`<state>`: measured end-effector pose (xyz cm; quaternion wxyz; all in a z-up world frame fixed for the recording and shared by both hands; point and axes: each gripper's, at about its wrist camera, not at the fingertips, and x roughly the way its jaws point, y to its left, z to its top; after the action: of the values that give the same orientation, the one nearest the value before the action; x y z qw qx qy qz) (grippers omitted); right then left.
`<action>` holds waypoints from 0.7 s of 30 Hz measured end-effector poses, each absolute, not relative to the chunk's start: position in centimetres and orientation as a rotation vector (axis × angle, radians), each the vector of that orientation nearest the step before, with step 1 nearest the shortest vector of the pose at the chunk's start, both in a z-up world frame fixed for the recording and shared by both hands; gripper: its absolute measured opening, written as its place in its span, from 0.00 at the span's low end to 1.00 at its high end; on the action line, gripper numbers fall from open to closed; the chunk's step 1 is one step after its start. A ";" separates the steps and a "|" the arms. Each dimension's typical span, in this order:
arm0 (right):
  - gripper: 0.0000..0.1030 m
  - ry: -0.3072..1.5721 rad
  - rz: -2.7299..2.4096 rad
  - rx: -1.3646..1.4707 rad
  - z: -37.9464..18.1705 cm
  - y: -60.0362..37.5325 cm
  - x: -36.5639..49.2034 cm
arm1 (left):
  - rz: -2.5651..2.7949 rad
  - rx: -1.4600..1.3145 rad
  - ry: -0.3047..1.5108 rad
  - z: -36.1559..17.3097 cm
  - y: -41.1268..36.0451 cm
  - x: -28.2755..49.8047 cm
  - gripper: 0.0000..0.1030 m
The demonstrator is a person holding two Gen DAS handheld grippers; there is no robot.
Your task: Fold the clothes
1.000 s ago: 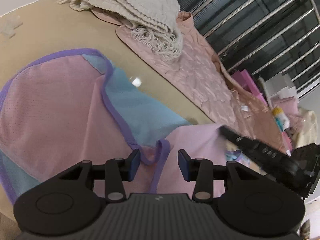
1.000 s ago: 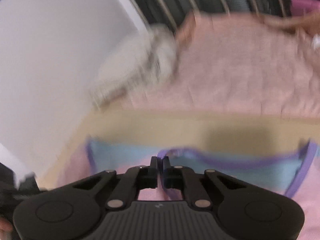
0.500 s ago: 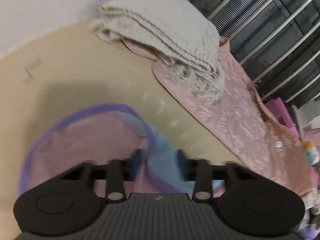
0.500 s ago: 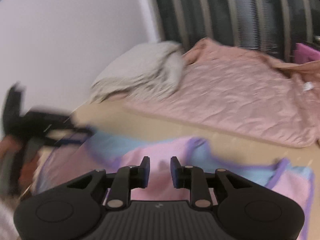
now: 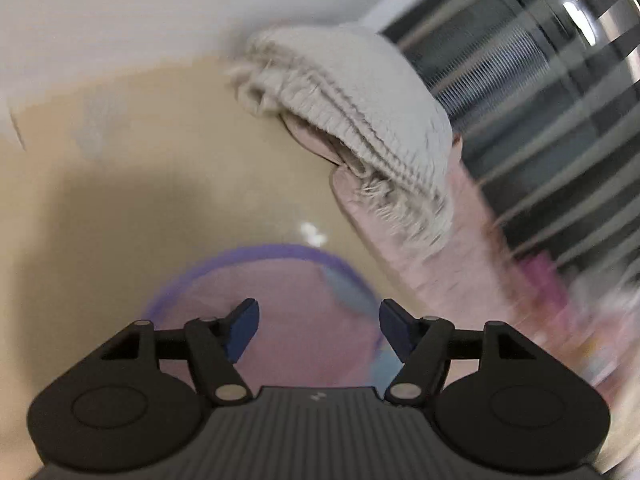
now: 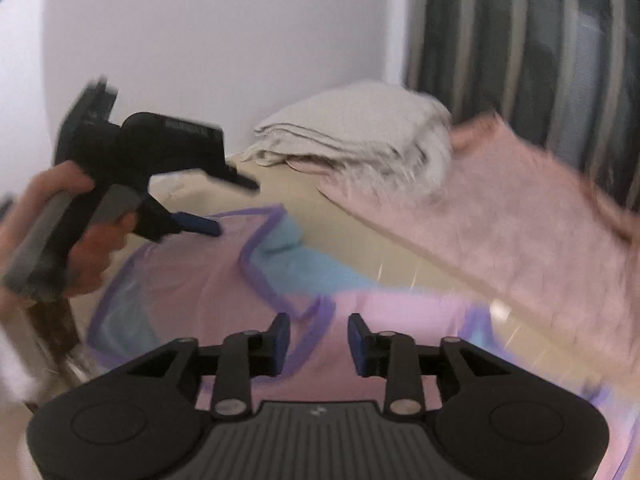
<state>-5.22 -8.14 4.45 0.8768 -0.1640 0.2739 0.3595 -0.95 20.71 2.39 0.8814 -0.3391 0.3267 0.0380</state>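
hovering, we hold left gripper (image 5: 319, 320) and right gripper (image 6: 319, 340) wide, empty | pink garment (image 6: 208, 280) lies flat, partly folded | risk: thin mesh bunches or slips from one-layer pinch

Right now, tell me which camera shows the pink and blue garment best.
The right wrist view. It shows the pink and blue garment spread on the table, with purple trim, the blue panel and the left tongs over its far edge. The left wrist view shows only one blurred, rounded end between open tongs.
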 end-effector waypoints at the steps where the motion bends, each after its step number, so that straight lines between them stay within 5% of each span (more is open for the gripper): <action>1: 0.41 0.550 0.762 -0.392 4.5 -7.3 -5.0 | 0.084 -0.655 0.680 2.5 20.4 -1.4 0.66; 7: 0.39 0.636 0.836 -0.568 3.2 -4.4 -1.8 | 0.237 -0.497 0.652 2.9 20.6 -3.7 0.66; 8: 0.35 0.660 0.859 -0.575 3.0 -4.1 -1.5 | 0.240 -0.495 0.648 2.9 20.6 -3.8 0.66; 10: 0.06 0.693 0.862 -0.567 2.7 -3.5 -0.8 | 0.241 -0.492 0.643 2.8 20.6 -4.0 0.66; 13: 0.04 0.699 0.784 -0.466 3.4 -3.1 0.3 | 0.244 -0.464 0.639 2.8 20.4 -4.1 0.66; 18: 0.06 0.689 0.695 -0.210 4.9 -4.2 2.7 | 0.233 -0.411 0.636 2.8 19.7 -4.8 0.66; 20: 0.17 0.717 0.762 -0.255 5.0 -3.7 2.1 | 0.196 -0.413 0.637 3.2 19.5 -5.5 0.70; 21: 0.34 0.730 0.803 -0.293 5.0 -3.4 1.6 | 0.177 -0.413 0.638 3.3 19.5 -5.9 0.70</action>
<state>1.64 -3.36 4.98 0.8461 -0.1389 0.3462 0.3807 -5.87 19.46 3.32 0.9248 -0.2014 0.3111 0.0865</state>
